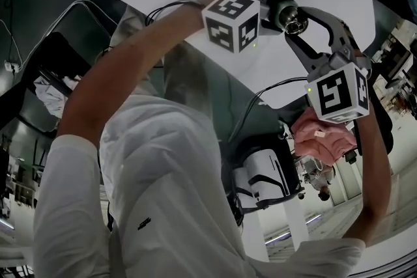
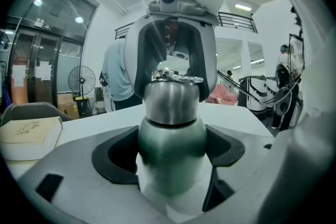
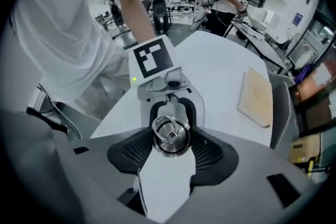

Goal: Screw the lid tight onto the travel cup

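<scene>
The travel cup (image 2: 172,136), steel with a green sheen, stands upright on the white table (image 3: 226,76). My left gripper (image 2: 170,157) is shut on its body, with a black pad (image 2: 118,157) against each side. The steel lid (image 3: 170,136), with a ring handle on top, sits on the cup's neck. My right gripper (image 3: 171,140) comes down from above, and its ribbed pads (image 3: 134,153) touch the lid on both sides. In the head view both grippers meet at the cup's top (image 1: 291,16), left gripper (image 1: 277,2) from the left, right gripper (image 1: 301,32) from below right.
A beige notebook (image 3: 257,97) lies flat on the table beyond the cup, also at the left gripper view's left edge (image 2: 26,134). A standing fan (image 2: 81,81), boxes and several people are in the room behind. Cables hang beside the table's near edge (image 1: 260,101).
</scene>
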`<move>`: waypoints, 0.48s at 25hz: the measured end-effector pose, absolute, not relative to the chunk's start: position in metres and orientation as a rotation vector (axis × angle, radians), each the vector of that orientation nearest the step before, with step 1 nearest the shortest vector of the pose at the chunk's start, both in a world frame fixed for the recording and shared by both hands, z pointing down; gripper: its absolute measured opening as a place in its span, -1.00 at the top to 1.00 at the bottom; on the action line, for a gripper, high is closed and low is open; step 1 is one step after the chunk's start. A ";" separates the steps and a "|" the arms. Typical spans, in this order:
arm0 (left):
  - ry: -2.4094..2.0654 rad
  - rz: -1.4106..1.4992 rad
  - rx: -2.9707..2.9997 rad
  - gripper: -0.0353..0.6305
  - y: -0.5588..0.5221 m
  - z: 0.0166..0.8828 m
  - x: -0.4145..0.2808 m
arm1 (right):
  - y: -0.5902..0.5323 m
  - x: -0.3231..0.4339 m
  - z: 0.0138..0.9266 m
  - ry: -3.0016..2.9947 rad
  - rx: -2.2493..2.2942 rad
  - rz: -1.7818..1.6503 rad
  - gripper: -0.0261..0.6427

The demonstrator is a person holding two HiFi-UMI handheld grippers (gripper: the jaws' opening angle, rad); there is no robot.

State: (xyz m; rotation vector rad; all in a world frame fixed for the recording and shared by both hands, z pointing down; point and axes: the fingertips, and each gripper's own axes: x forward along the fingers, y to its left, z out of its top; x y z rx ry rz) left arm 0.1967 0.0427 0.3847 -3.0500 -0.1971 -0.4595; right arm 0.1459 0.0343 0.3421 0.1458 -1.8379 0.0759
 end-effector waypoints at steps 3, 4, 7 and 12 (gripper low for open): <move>-0.196 -0.464 -3.046 -0.22 0.043 0.385 0.197 | 0.032 0.145 0.342 -1.848 0.265 0.143 0.25; -0.195 -0.468 -3.044 -0.22 0.043 0.385 0.196 | 0.032 0.145 0.342 -1.849 0.295 0.158 0.25; -0.199 -0.476 -3.031 -0.22 0.044 0.386 0.195 | 0.033 0.146 0.343 -1.834 0.327 0.149 0.25; -0.221 -0.494 -3.041 -0.22 0.044 0.388 0.193 | 0.030 0.146 0.342 -1.820 0.375 0.120 0.24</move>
